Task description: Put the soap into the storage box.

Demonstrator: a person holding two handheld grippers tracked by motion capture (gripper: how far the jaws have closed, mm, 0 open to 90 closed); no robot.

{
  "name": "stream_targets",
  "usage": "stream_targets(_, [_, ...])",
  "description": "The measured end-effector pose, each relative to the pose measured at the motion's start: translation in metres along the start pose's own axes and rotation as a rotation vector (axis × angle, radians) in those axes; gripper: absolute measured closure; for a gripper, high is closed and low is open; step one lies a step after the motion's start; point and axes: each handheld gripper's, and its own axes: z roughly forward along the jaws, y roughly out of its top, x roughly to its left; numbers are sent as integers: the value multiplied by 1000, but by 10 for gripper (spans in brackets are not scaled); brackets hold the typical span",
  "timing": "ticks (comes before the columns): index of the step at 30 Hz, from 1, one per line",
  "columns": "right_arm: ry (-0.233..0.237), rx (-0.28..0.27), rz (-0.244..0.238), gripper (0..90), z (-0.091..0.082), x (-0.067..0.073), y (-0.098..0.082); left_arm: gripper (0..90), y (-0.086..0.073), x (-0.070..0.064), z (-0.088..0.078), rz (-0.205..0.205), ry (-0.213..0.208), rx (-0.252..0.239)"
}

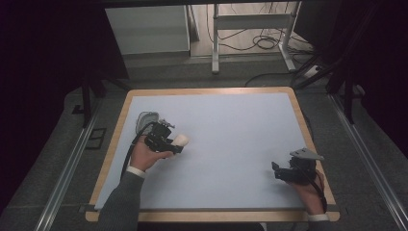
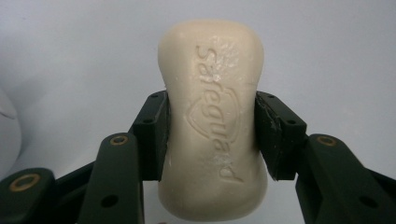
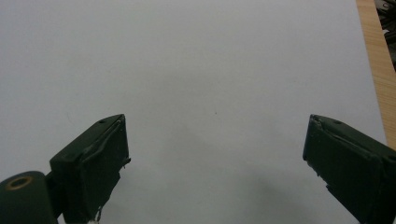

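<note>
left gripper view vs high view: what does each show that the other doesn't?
Left gripper view alone: the embossed lettering and shield mark on the cream-white waisted bar of soap, and both black pads of the left tool pressed on its narrow middle.

High view alone: the grey oval soap dish just behind the left hand, the right tool near the table's right edge, the wooden rim of the table, and floor cables beyond.

Both: the soap bar clamped in the left tool, above the pale blue table surface.
</note>
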Motion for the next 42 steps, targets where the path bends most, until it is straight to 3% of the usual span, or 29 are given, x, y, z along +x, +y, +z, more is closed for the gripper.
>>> stream_targets(42, [-1, 4, 3, 68, 0, 0, 0, 491, 3, 47, -43, -95, 90, -56])
